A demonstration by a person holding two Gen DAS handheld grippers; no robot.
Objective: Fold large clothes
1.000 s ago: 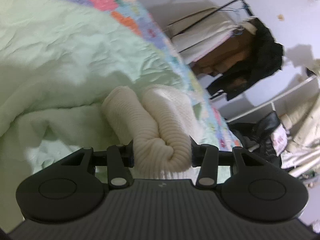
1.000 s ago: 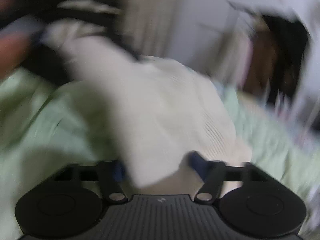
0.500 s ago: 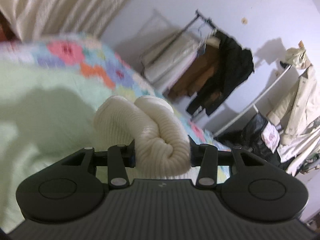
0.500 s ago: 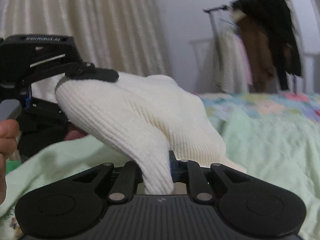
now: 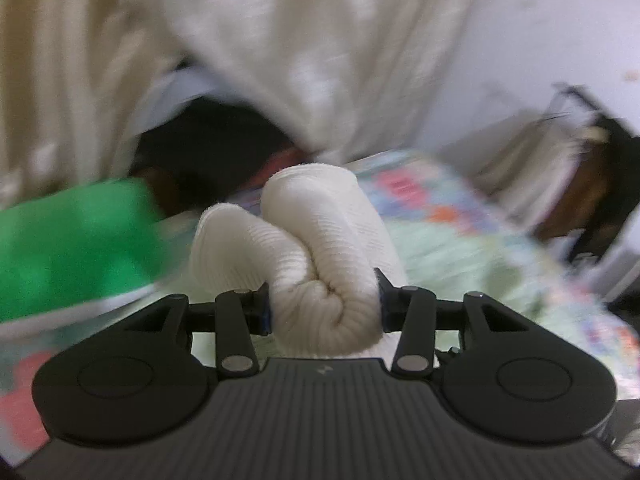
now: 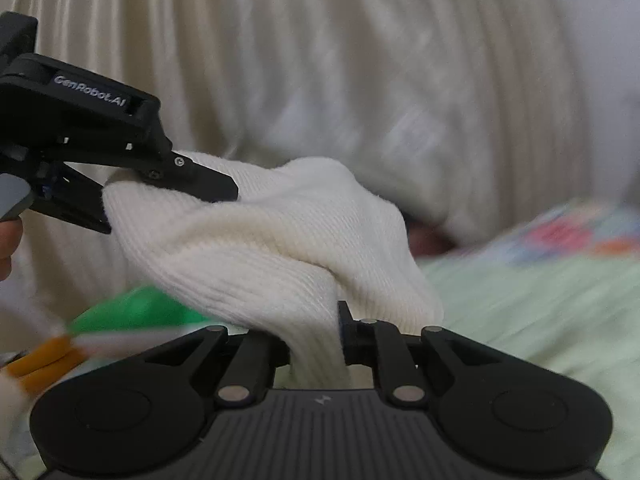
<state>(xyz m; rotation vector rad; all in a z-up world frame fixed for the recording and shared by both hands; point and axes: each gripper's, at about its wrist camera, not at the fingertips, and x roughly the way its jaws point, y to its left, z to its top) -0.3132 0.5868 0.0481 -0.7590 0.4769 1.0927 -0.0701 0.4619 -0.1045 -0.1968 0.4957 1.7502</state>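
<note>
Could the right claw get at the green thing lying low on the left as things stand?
Probably not: the right claw is shut on the white knit garment, which the left claw also grips, and that stretched cloth hangs over the green thing.

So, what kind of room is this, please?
Probably a bedroom: a bed with a pale green blanket and a patchwork quilt, cream curtains, and a clothes rack by the wall.

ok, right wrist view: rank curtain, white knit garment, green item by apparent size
1. curtain, fills the background
2. white knit garment, though nearness to the camera inflates it
3. green item, blurred and partly hidden, so unsure
</note>
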